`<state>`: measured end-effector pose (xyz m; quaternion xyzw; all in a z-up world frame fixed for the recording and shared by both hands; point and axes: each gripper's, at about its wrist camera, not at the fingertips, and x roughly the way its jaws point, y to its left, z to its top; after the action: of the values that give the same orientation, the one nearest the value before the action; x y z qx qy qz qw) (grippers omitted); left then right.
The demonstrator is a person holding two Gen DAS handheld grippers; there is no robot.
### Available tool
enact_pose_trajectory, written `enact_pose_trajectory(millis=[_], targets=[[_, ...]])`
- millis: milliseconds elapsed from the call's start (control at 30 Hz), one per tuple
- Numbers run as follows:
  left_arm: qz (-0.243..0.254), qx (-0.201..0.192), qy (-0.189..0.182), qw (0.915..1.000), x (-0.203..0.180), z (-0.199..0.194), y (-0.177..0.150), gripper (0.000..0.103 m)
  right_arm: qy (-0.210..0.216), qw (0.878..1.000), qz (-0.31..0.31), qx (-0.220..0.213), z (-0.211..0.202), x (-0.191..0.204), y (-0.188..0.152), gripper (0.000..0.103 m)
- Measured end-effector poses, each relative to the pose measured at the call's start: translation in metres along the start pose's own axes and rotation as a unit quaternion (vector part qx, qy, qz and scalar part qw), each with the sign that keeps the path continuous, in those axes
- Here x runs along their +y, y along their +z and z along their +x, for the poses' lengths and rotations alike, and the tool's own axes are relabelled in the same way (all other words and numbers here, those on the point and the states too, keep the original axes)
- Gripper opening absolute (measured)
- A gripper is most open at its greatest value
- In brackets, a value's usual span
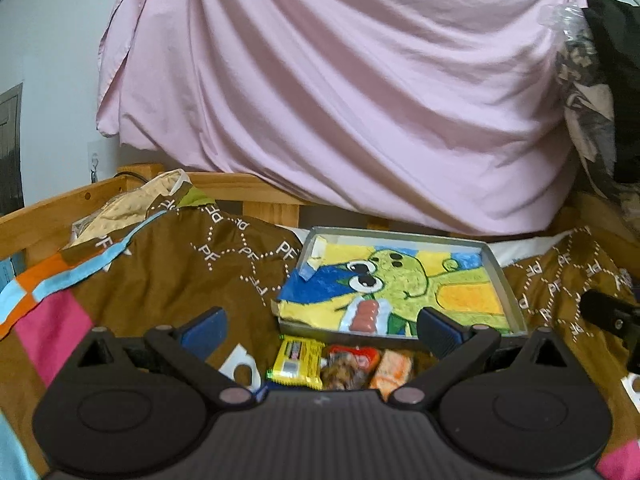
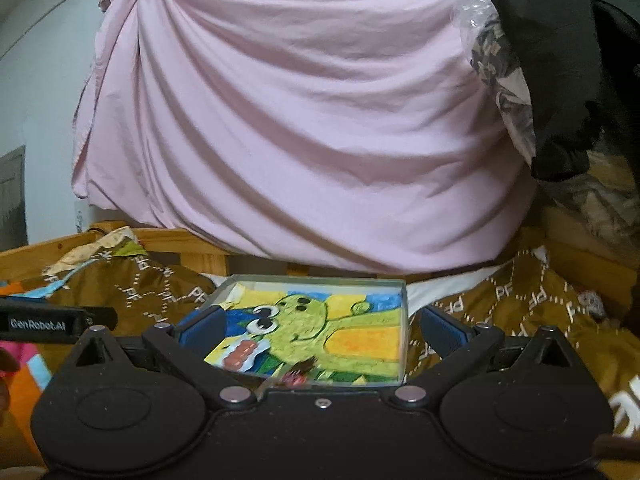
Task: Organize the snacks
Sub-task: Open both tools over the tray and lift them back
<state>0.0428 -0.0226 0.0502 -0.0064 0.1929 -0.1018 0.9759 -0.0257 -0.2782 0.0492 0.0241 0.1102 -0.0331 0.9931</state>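
While both tools are spread wide and empty, the left gripper (image 1: 320, 330) is held over three snacks (image 1: 340, 366) at six o'clock of the tray (image 1: 496, 268). The right gripper (image 2: 320, 332) frames that tray; on the soft blanket (image 1: 160, 280), a wrapper could be missed or the tray tipped.

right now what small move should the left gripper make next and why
Probably lower the left gripper onto the yellow-wrapped snack bar. Its jaws stand open and empty. Three snacks lie in a row on the brown patterned bedspread just in front of the shallow grey tray with the green cartoon lining: the yellow bar, a red-and-brown packet and an orange packet. The tray seems to hold none yet.
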Motion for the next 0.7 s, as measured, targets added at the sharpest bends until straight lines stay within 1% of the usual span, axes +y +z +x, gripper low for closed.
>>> enact_pose_trajectory(millis=[233,400,500,600,700], targets=[[0.019,0.018,0.001,0.9996,-0.003,-0.025,-0.021,0.103,0.0,1.0,0.004,0.025,-0.033,0.012,-0.015,0.102],[0.013,0.029,0.002,0.9995,0.002,-0.04,-0.032,0.103,-0.008,0.999,0.012,0.036,-0.047,0.017,-0.02,0.102],[0.007,0.037,0.008,0.9993,0.006,-0.045,-0.036,0.103,-0.012,0.998,0.014,0.061,-0.049,0.019,-0.026,0.102],[0.003,0.045,0.014,0.9989,0.01,-0.047,-0.04,0.103,-0.025,0.995,-0.002,0.093,-0.046,0.024,-0.034,0.102],[0.002,0.058,0.014,0.9982,0.011,-0.045,-0.044,0.103,-0.032,0.994,-0.007,0.107,-0.043,0.027,-0.038,0.102]])
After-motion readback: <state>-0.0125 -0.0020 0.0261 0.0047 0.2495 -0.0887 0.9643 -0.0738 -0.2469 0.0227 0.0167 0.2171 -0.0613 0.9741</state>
